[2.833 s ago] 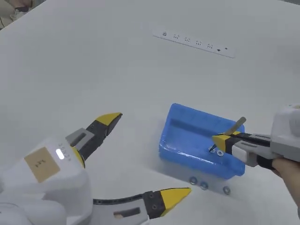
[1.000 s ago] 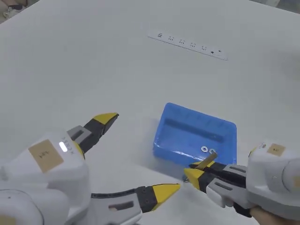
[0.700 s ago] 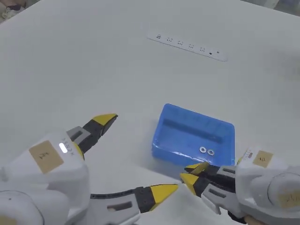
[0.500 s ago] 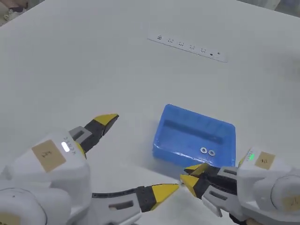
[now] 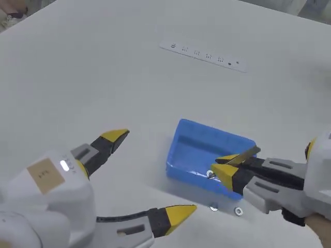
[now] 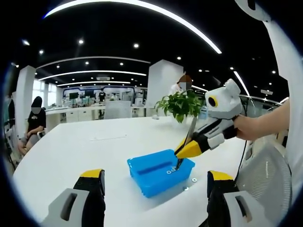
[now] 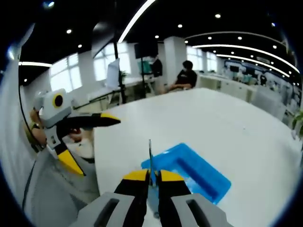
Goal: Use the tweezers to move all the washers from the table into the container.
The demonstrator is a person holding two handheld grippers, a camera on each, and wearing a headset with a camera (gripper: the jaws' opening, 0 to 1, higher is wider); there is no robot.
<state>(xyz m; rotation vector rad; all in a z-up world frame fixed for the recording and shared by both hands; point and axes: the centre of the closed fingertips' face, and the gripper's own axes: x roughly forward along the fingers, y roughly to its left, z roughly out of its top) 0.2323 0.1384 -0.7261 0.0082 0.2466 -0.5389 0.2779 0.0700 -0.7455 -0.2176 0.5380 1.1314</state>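
The blue container point(image 5: 196, 147) sits on the white table, also seen as the blue container point(image 6: 147, 174) point(image 7: 201, 176). My right gripper point(image 5: 226, 166) point(image 7: 154, 176) is shut on the tweezers point(image 5: 243, 155) point(image 7: 150, 156), just above the container's near wall. The tweezers' tip holds a washer point(image 5: 210, 175) over the container's inside. Two washers point(image 5: 214, 207) point(image 5: 238, 211) lie on the table just in front of the container. My left gripper point(image 5: 150, 173) point(image 6: 156, 177) stands open to the left of the container, holding nothing. In the left gripper view the right gripper point(image 6: 208, 137) points the tweezers point(image 6: 189, 137) down into the container.
A flat white power strip point(image 5: 202, 55) lies at the far side of the table point(image 5: 77, 77). In the right gripper view the left gripper point(image 7: 71, 127) is at the left. People sit at desks in the background.
The right gripper has lifted from the table in front of the container and moved over its near wall, with a washer now in the tweezers' tip. The left gripper stays open.
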